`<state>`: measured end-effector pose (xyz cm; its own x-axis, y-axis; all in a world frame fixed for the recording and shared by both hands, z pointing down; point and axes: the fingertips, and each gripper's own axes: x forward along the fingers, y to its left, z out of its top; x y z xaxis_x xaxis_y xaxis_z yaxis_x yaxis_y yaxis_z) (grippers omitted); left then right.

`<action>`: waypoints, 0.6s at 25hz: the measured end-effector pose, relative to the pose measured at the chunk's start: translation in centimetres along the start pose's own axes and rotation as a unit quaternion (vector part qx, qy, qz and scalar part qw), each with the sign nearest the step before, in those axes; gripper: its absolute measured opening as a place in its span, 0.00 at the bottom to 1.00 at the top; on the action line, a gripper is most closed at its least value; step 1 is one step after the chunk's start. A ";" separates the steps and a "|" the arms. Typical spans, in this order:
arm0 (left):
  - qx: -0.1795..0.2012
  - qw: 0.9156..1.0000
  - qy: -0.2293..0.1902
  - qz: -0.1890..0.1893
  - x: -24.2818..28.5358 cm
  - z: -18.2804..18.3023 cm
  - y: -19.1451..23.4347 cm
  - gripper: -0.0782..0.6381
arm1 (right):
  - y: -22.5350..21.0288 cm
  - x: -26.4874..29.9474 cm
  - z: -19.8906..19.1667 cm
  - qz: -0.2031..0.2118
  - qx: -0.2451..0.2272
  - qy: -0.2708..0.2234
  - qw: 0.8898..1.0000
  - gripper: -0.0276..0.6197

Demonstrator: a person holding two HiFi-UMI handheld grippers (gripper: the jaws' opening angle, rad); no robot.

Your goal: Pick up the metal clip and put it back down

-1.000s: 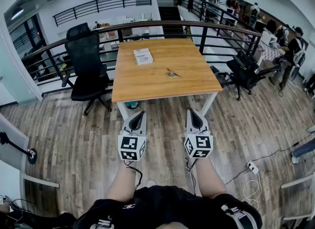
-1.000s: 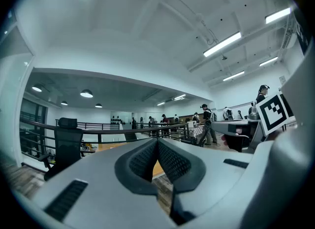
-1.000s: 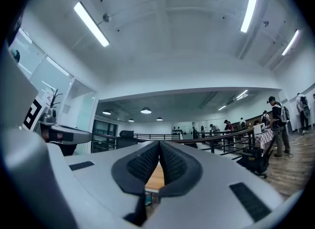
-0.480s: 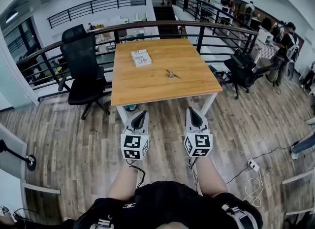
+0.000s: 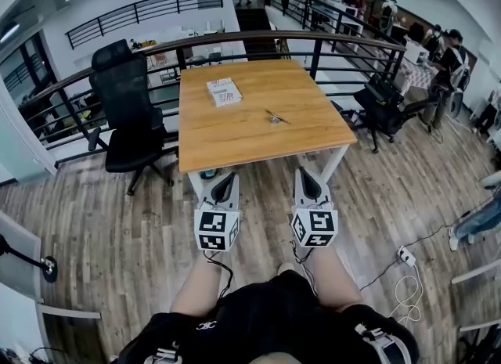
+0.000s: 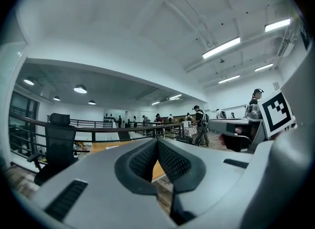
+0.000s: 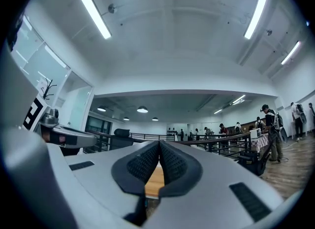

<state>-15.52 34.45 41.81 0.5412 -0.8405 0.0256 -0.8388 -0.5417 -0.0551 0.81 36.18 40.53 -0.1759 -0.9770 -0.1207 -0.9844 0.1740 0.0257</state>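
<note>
Floor: grey-brown wood-plank floor (image 5: 117, 229) fills most of the head view, under the table and both grippers.
Railing: black metal railing with a brown wooden handrail (image 5: 258, 36) curves behind the table's far edge.
Table: square table with a light wooden top and white metal legs (image 5: 235, 131) stands ahead of the person, its far side close to the railing.
Office chair: black high-backed swivel chair (image 5: 129, 120) stands just beside the table's left edge, clear of it.
Second chair: another black office chair (image 5: 383, 104) stands off the table's right side, near the railing.
Left gripper: grey two-jaw gripper with a marker cube (image 5: 224, 178) is held over the floor, short of the table's near edge and pointing at it. In the left gripper view (image 6: 157, 142) its dark ribbed pads meet at the tips with nothing between them.
Right gripper: matching grey gripper (image 5: 304, 173) is held level with the left one and apart from it, also short of the table. In the right gripper view (image 7: 159, 144) its pads are pressed together and it has hold of nothing.
Booklet: white printed booklet (image 5: 224, 92) lies flat on the far left part of the tabletop.
Power strip: white power strip with a coiled white cable (image 5: 405, 257) lies on the floor to the right.
Metal clip: small silver metal clip (image 5: 274, 116) lies on the tabletop right of centre, well apart from the booklet and from both grippers.
</note>
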 end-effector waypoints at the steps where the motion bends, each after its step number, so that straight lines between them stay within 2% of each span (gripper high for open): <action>1: -0.001 1.000 0.000 -0.001 0.2 -0.1 0.4 0.13 | 0.0 0.4 -0.2 -0.002 0.002 0.001 1.000 0.07; 8: -0.006 1.000 -0.007 0.009 4.6 -1.0 3.6 0.13 | -1.4 5.3 -2.1 -0.008 -0.001 0.005 1.000 0.07; 15: -0.003 1.000 -0.005 0.018 13.6 -2.0 7.5 0.13 | -5.3 14.9 -4.3 -0.007 0.003 0.000 1.000 0.07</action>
<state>-14.58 18.94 43.78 0.5111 -0.8594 0.0144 -0.8581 -0.5111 -0.0488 3.37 20.13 42.87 -0.1624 -0.9794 -0.1203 -0.9867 0.1614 0.0178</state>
